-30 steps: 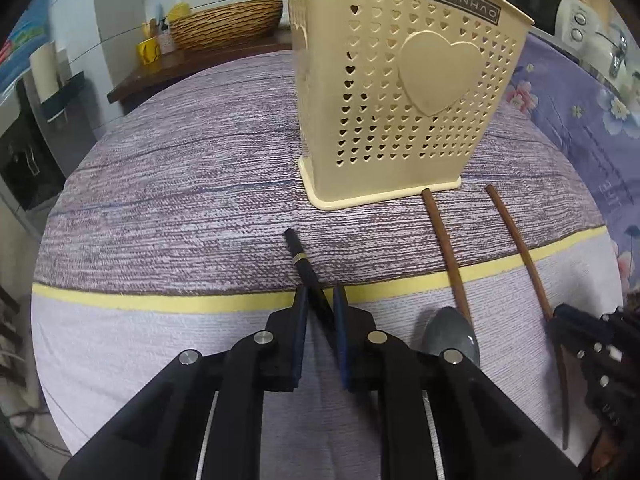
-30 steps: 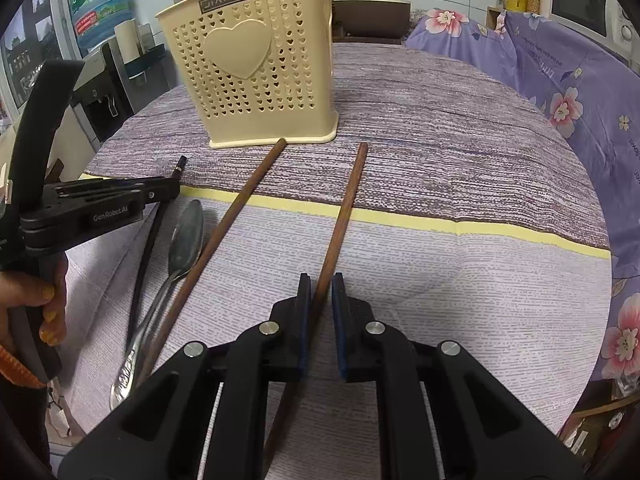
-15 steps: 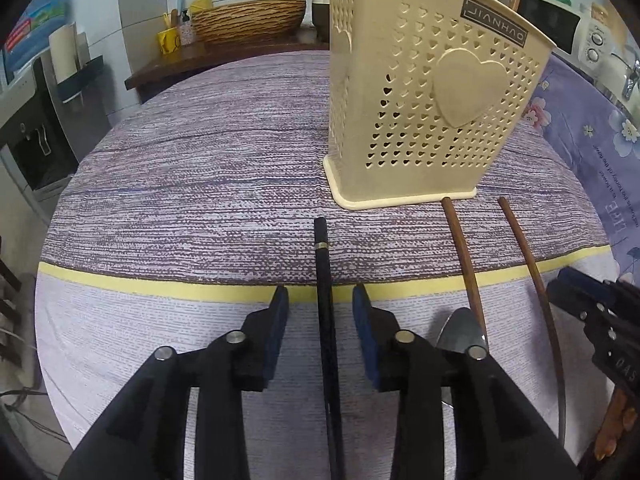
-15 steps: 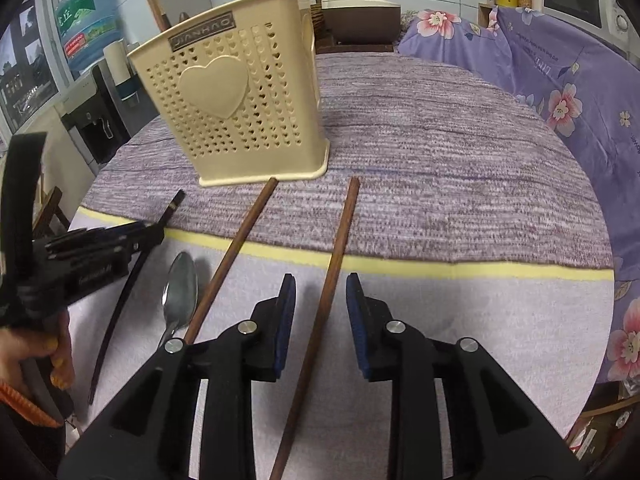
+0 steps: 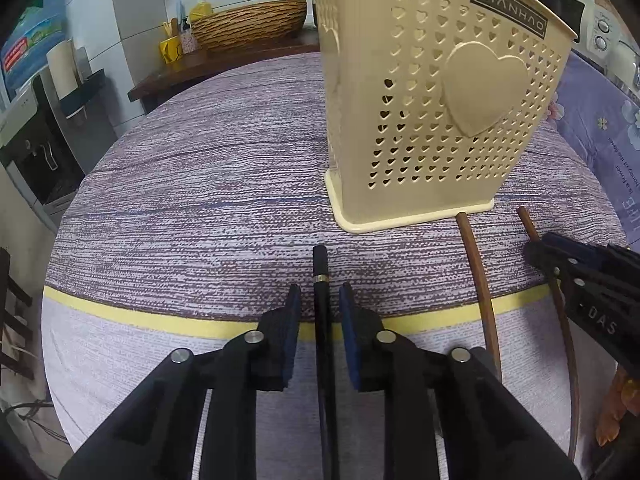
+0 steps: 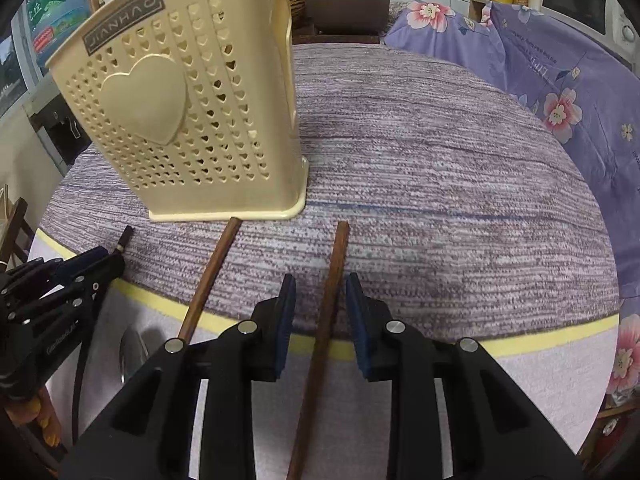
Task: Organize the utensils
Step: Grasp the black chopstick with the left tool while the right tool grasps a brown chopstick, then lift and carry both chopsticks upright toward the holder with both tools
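While unpinched, chopstick (image 5: 322, 320) btwn tongs (image 5: 319, 312).

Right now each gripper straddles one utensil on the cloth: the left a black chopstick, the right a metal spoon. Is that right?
Not quite. The right gripper straddles a brown wooden chopstick, not a spoon, as the right wrist view shows; its fingers stand clear of the stick. The left gripper does straddle the black chopstick, with gaps on both sides.

cream utensil basket (image 5: 432, 128) label: JIANHAO | right gripper (image 5: 538, 254) side: DAS
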`<state>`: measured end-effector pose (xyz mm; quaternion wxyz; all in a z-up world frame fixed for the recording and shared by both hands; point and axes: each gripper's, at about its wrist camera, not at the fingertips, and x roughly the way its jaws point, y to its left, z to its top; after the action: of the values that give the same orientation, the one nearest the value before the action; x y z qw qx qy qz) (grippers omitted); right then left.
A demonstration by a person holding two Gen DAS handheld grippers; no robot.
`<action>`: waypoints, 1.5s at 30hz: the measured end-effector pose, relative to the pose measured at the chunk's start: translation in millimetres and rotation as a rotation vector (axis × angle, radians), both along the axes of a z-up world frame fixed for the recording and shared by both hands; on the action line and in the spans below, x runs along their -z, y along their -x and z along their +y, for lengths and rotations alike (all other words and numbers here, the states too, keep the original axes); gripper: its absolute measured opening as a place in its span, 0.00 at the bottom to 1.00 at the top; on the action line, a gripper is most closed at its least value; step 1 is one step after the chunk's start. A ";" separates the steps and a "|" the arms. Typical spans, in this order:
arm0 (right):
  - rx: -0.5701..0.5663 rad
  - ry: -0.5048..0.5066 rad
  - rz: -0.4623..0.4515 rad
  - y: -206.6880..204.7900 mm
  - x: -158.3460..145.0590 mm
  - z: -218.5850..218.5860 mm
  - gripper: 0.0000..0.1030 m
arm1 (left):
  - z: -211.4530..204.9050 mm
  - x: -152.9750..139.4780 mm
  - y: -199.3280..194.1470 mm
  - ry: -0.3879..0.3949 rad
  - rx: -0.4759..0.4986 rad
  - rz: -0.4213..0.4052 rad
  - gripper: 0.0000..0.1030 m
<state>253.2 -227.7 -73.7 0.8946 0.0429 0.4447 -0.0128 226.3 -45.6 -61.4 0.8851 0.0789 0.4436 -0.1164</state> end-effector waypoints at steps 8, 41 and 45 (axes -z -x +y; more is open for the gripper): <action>0.007 0.026 -0.015 -15.8 1.8 1.3 0.12 | -1.7 -0.2 -4.4 -0.002 -0.009 -0.005 0.09; -0.027 -0.163 -0.358 67.7 -108.7 -37.7 0.08 | 39.9 -100.5 38.5 0.208 -0.025 -0.235 0.09; -0.036 -0.144 -0.431 78.8 -139.4 -40.0 0.08 | 43.6 -126.1 42.0 0.221 -0.022 -0.293 0.09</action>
<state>174.4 -267.8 65.7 0.9636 0.1007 0.2436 0.0444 184.3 -2.0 64.7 0.9448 -0.0074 0.2954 -0.1418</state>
